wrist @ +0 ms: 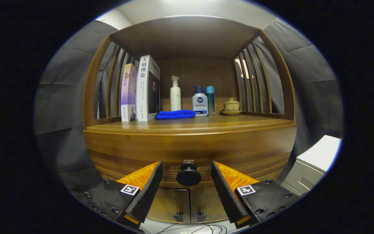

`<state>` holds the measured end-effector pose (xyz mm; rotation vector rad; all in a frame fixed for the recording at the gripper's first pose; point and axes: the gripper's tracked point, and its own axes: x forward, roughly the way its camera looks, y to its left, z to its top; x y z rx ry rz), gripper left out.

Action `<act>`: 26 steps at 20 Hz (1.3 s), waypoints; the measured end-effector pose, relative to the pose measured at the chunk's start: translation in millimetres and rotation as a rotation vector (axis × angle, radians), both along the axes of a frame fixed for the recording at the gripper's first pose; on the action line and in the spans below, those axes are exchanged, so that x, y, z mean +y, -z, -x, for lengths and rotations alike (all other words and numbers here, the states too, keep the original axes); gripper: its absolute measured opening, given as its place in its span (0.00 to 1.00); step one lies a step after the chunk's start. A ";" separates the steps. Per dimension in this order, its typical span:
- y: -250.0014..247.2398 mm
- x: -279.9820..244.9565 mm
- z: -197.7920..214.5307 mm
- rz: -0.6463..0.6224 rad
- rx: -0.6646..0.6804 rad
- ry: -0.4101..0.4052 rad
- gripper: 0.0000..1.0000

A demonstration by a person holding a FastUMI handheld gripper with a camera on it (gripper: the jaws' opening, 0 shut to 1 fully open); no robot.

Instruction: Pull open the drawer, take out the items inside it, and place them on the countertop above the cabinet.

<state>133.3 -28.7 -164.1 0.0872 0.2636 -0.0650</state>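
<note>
A wooden cabinet stands straight ahead, its closed drawer front (pixel 141 152) running under the countertop (pixel 190 125). A round dark knob (pixel 188 175) sticks out from the middle of the drawer. My gripper (pixel 187 175) is open, and the knob sits between the two fingertips with a gap on either side. Neither finger touches it. What lies inside the drawer is hidden.
On the countertop stand two books (pixel 141 92), a folded blue cloth (pixel 175 114), a white pump bottle (pixel 175 94), a squat pump bottle (pixel 200 101), a teal bottle (pixel 210 100) and a lidded cup on a saucer (pixel 231 106). Two lower doors (pixel 190 203) sit below the drawer. A white box (pixel 313 162) stands right.
</note>
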 end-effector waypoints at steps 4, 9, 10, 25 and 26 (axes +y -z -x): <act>18.0 -3.0 -4.0 -0.011 0.034 0.013 0.84; 18.2 0.3 -10.9 0.016 0.021 -0.021 0.66; 14.8 -1.4 -12.5 0.027 0.016 -0.014 0.62; 10.5 -0.1 32.5 0.071 0.067 -0.019 0.30; 9.6 0.6 37.1 0.080 0.069 -0.021 0.30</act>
